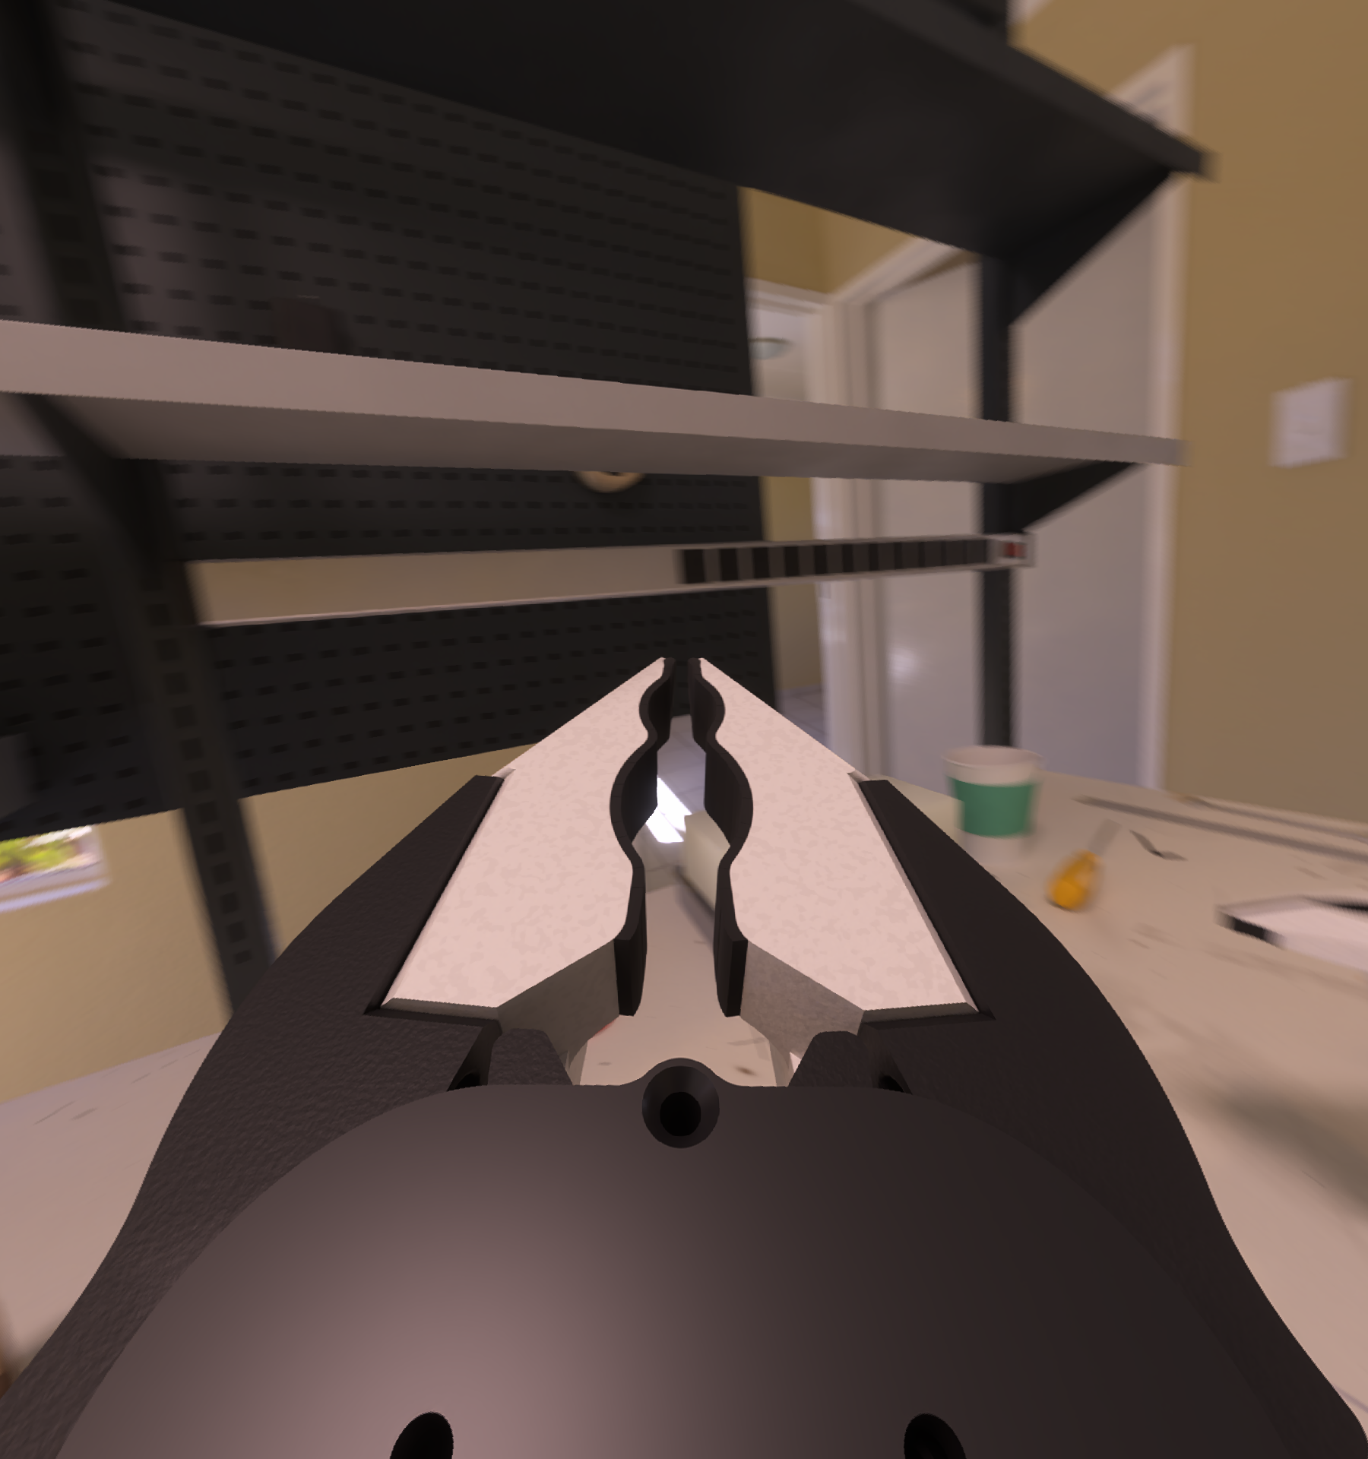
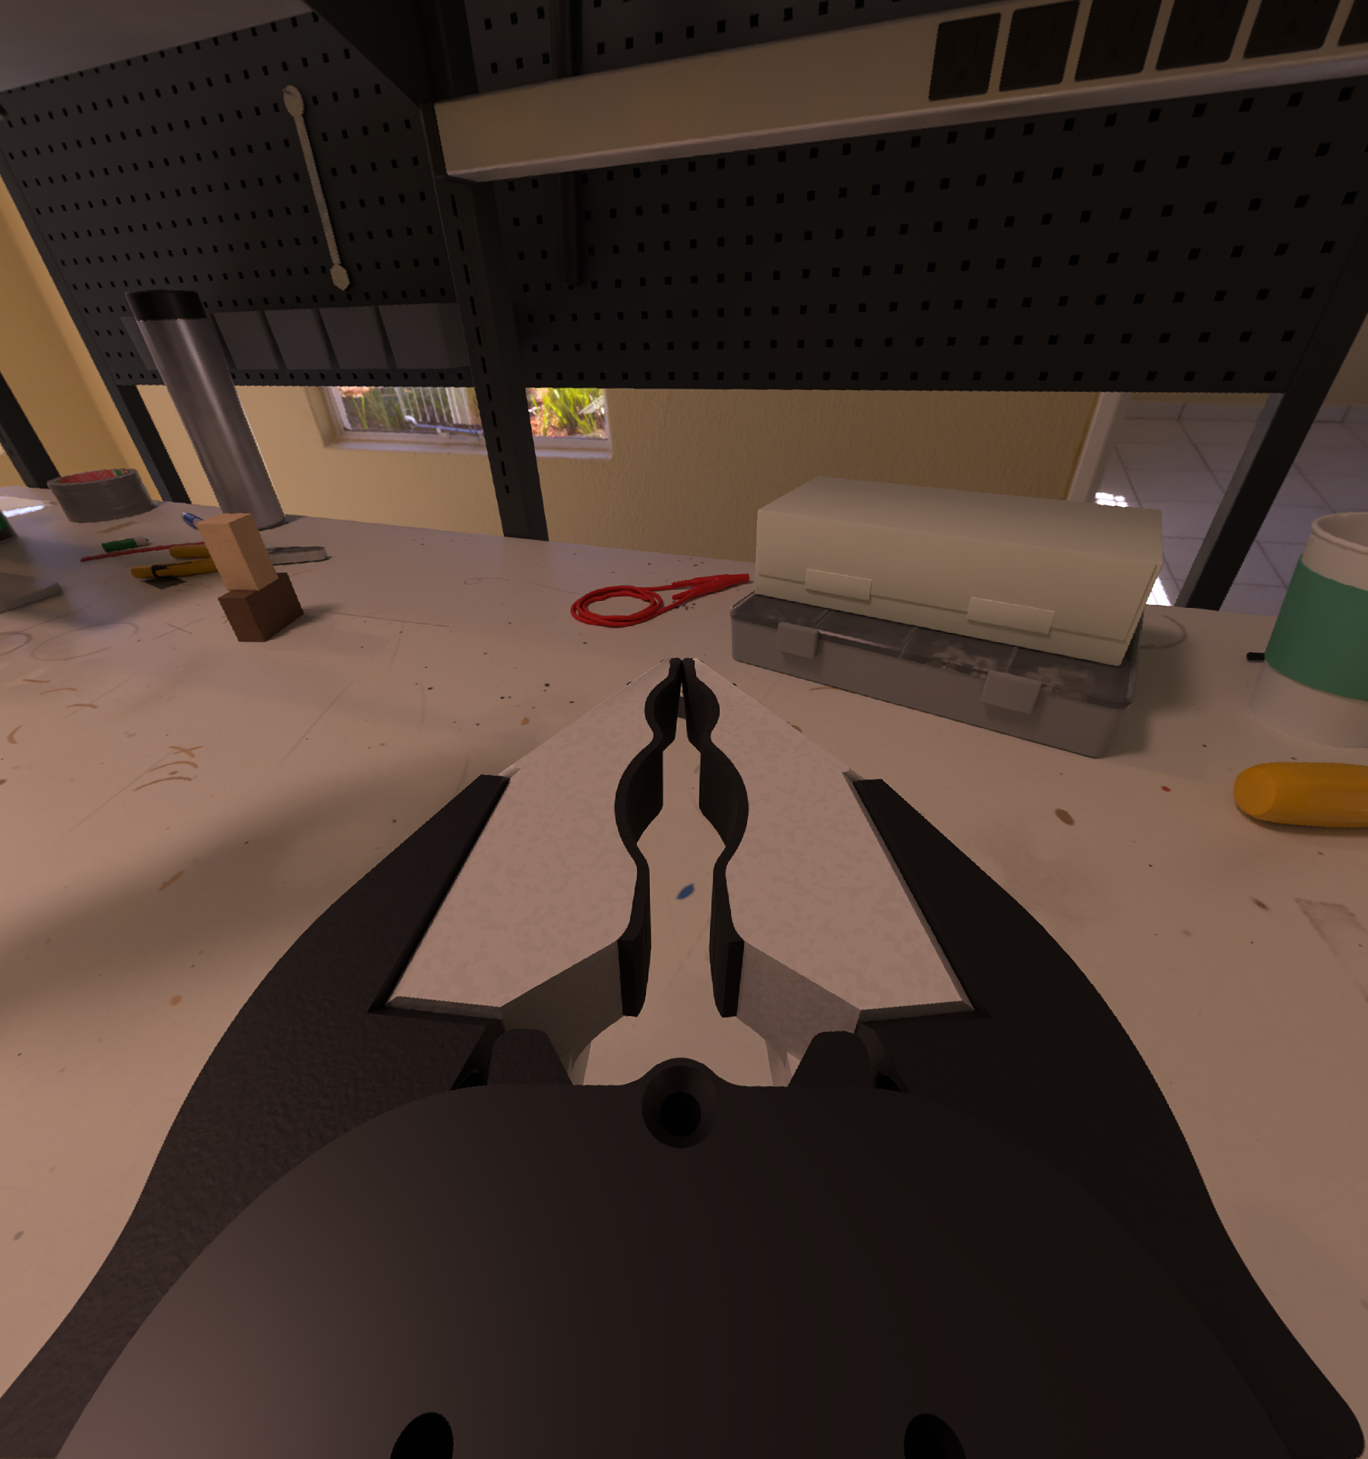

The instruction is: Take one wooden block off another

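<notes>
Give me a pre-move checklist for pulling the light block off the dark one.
1. Stack intact: light block stands on dark block, tilted. Ok.
2. Right gripper open for grasp: jaws closed, empty. Not ok.
3. Left gripper open: jaws closed, empty. Not ok.
4. Right gripper near stack: blocks far off to its left. Not ok.
5. Table between right gripper and stack free of obstacles. Ok.
6. Blocks seen in left wrist view: cannot tell.

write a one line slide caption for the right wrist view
Right gripper shut and empty above the workbench, the light wooden block still stacked on the dark one far left.
</notes>
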`<act>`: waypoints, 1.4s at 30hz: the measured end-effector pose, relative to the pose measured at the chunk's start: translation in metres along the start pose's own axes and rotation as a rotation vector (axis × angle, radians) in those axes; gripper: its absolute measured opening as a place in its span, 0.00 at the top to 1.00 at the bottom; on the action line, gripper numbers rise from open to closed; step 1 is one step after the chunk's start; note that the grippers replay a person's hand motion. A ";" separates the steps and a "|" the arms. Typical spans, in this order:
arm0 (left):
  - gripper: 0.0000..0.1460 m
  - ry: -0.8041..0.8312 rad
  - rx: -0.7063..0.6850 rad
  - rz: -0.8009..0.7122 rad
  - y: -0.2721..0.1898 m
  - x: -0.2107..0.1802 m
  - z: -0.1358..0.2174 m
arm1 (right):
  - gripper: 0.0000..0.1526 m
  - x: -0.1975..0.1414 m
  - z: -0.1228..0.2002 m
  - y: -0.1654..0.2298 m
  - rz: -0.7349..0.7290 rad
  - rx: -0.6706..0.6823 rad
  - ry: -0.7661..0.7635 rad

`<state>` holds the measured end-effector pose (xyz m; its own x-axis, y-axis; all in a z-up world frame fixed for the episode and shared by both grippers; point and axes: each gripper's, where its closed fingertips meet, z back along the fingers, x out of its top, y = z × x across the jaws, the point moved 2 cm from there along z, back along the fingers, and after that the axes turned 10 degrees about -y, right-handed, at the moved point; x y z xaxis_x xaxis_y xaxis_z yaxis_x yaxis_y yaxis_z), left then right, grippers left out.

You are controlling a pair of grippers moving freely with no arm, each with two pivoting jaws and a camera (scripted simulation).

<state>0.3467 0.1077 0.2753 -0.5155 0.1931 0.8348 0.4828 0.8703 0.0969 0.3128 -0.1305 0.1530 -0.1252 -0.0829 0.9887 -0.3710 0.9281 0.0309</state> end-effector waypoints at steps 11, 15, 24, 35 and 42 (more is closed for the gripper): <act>0.59 0.418 0.539 -0.097 0.192 -0.099 0.035 | 1.00 -0.006 0.000 0.003 0.000 0.034 0.012; 0.50 0.577 0.607 -0.087 0.217 -0.136 0.055 | 1.00 -0.011 0.000 0.007 -0.009 0.063 0.024; 0.48 0.761 0.643 -0.046 0.225 -0.176 0.071 | 1.00 -0.020 -0.001 0.017 0.026 0.121 0.050; 0.53 0.895 0.748 -0.097 0.247 -0.200 0.080 | 1.00 -0.025 -0.001 0.019 0.041 0.147 0.064; 0.68 0.914 0.807 -0.230 0.267 -0.202 0.085 | 1.00 -0.027 0.000 0.017 0.049 0.147 0.068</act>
<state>0.5195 0.3399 0.0868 0.3085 -0.1052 0.9454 -0.2940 0.9346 0.1999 0.3102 -0.1120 0.1267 -0.0858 -0.0094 0.9963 -0.4972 0.8669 -0.0347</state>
